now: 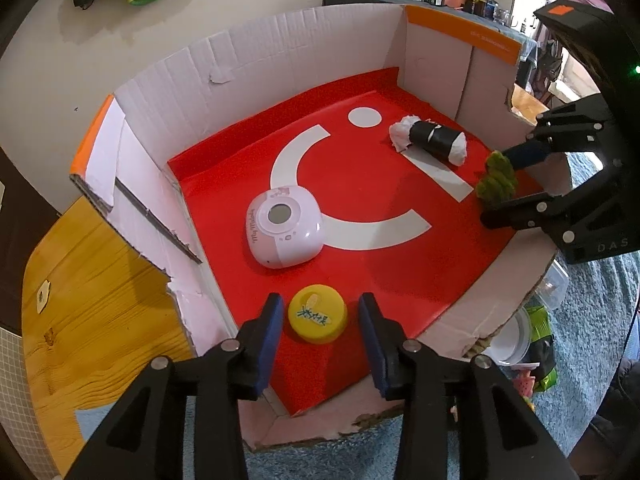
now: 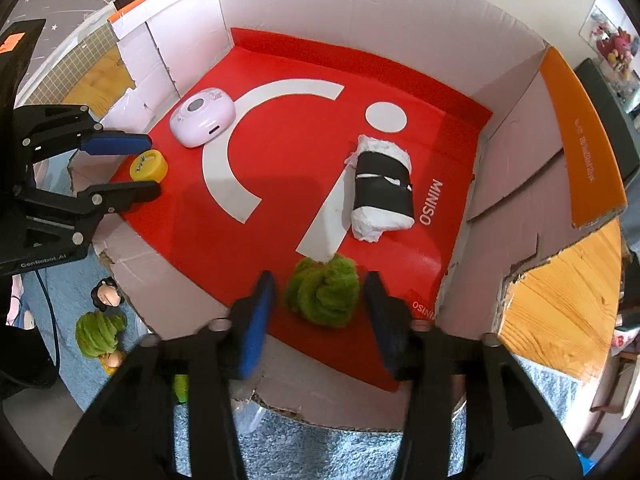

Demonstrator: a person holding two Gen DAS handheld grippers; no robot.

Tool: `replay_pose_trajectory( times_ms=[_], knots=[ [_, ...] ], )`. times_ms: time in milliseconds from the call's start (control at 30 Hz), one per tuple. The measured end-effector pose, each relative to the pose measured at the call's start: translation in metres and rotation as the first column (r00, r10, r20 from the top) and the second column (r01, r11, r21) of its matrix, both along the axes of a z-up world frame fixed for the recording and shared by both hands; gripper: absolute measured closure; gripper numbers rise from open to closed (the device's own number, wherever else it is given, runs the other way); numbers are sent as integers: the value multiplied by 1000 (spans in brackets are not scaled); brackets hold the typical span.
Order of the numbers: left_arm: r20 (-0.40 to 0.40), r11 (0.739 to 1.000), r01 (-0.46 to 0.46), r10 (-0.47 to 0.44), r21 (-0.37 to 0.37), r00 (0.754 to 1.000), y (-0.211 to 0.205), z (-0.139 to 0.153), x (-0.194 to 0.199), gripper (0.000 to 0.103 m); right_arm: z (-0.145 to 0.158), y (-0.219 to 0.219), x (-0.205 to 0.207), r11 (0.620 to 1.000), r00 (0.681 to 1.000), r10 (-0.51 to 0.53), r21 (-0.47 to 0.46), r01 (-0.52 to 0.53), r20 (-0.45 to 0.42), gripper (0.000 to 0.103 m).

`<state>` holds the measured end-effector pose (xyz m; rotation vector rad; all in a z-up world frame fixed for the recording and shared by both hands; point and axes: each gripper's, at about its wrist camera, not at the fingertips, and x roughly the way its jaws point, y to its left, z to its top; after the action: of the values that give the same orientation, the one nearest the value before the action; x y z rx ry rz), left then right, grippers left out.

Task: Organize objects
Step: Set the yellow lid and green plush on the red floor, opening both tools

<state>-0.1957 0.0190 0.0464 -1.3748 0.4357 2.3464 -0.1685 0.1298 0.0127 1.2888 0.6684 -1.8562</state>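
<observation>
A big cardboard box with white walls and orange edges (image 1: 256,44) sits open on a wooden worktop (image 1: 100,280). A red sheet with white shapes (image 1: 360,184) covers its floor.

The left gripper (image 1: 320,312) points down into the near left corner of the box. Its jaws are spread, and a small round yellow cap with a little drawing on top (image 1: 318,318) sits on the red sheet between them. The blue pads (image 1: 272,332) do not touch the cap; there is a gap on each side.

The right gripper (image 2: 318,300) points down at the near right side of the box. Its jaws are spread too. A fuzzy green ball of yarn (image 2: 324,294) lies between them on the red sheet, and the pads stand just beside it without pressing it.

A pink and white rounded gadget with a grey circle on top (image 1: 282,226) rests on the sheet, just past the yellow cap. Farther back on the right lies a white bundle wrapped in a black band (image 1: 432,140), on its side.

Outside the box, on a blue fluffy rug (image 2: 320,452), there is another green yarn ball (image 2: 98,334) beside a small toy figure with black hair (image 2: 106,298).
</observation>
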Motion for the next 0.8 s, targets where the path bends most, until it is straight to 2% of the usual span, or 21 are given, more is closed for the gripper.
replay_pose_trajectory(
  times_ms=[300,367,433,800],
  knots=[
    [-1,1000,6,-6,5,1000,3,1,2,55,2,6,-4,1000,1000,-6,2,6,-5,51],
    [0,1000,6,-6,9,1000,3,1,2,54,3,9,-5,1000,1000,-9,-4,9,-5,44],
    [0,1000,6,-6,11,1000,3,1,1,54,5,11,-6,1000,1000,-12,-10,12,-5,43],
    [-10,999,-1,1,39,1000,1,6,4,44,13,23,-10,1000,1000,-14,-24,13,-10,42]
  ],
)
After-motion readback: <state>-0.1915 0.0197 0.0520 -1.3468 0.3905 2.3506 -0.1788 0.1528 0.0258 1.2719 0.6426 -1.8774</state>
